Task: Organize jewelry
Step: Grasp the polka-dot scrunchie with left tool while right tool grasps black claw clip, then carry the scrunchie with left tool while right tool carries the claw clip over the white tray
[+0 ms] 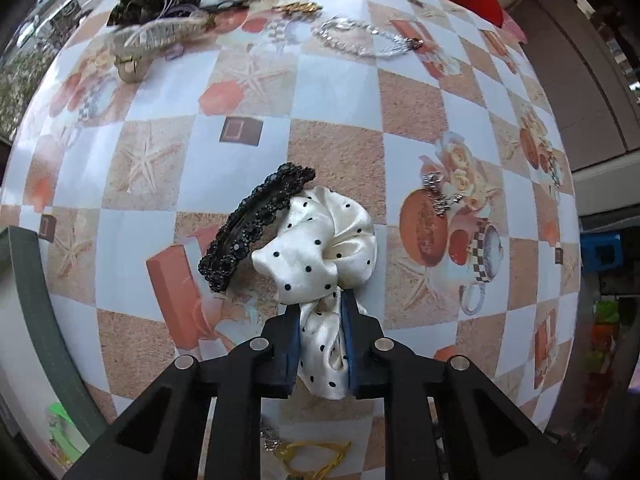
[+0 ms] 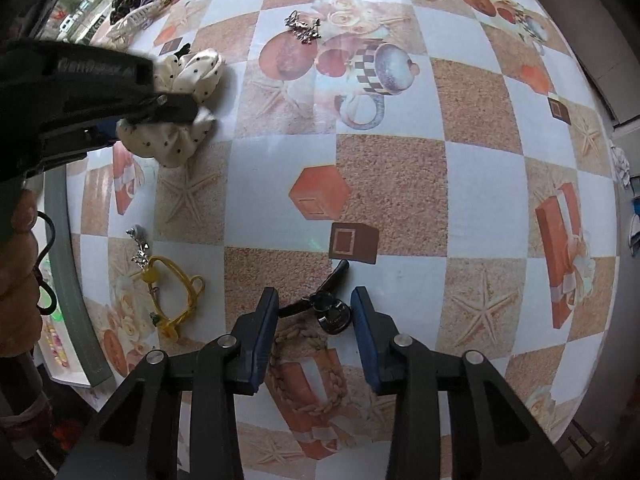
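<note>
Pinching the scrunchie (image 1: 320,240), left hand-held gripper (image 1: 320,344); black barrette (image 1: 256,228) lies diagonally beside.

The left gripper (image 1: 320,340) pinched a white dotted scrunchie (image 1: 320,240) above the checked tablecloth (image 1: 332,92). A black hair clip (image 1: 256,220) lay touching the scrunchie's left side.

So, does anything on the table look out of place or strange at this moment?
Nothing looks damaged or spilled. The pieces simply lie scattered: a tangled pile at the far edge, a black beaded clip touching the white dotted scrunchie that the left gripper is shut on, and a yellow cord apart. The right gripper is open.
</note>
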The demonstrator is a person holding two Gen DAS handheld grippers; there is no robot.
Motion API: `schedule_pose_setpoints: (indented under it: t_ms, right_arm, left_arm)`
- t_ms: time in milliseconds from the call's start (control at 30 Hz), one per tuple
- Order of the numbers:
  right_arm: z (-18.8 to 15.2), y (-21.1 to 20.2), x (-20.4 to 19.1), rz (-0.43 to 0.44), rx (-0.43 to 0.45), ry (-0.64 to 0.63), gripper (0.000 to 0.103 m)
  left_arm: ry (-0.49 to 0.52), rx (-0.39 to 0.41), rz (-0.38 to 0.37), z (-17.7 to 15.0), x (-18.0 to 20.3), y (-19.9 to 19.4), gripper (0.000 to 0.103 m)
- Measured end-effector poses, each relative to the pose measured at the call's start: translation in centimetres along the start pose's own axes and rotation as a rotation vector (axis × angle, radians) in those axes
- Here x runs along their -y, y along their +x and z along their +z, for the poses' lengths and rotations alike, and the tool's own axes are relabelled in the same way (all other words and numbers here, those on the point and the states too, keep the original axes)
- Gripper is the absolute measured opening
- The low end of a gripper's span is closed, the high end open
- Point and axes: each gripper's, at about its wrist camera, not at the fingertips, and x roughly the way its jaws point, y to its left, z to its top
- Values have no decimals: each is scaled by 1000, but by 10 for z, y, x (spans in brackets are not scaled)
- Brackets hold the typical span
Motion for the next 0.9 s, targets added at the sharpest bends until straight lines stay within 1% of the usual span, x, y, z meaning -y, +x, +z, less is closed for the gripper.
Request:
schedule_pose_setpoints:
  t_ms: [133, 267, 500, 600, 733, 900]
  right_arm:
    - [1, -9, 7, 41, 16, 29, 40]
    - [3, -22, 19, 67, 27, 35, 40]
    - [5, -46, 27, 101, 49, 27, 40]
    - [2, -46, 29, 114, 52, 20, 40]
    - [0, -52, 24, 126, 53, 5, 40]
    - [-1, -58, 9, 134, 53, -36, 40]
  left_arm:
    - [29, 26, -16, -5, 3, -14, 22]
    - [52, 53, -15, -13, 3, -30, 22]
    - [54, 85, -18, -34, -8, -61, 22]
    - [54, 100, -9, -47, -13, -76, 22]
    - [30, 111, 7, -65, -23, -90, 22]
    - [-5, 133, 24, -91, -43, -109, 22]
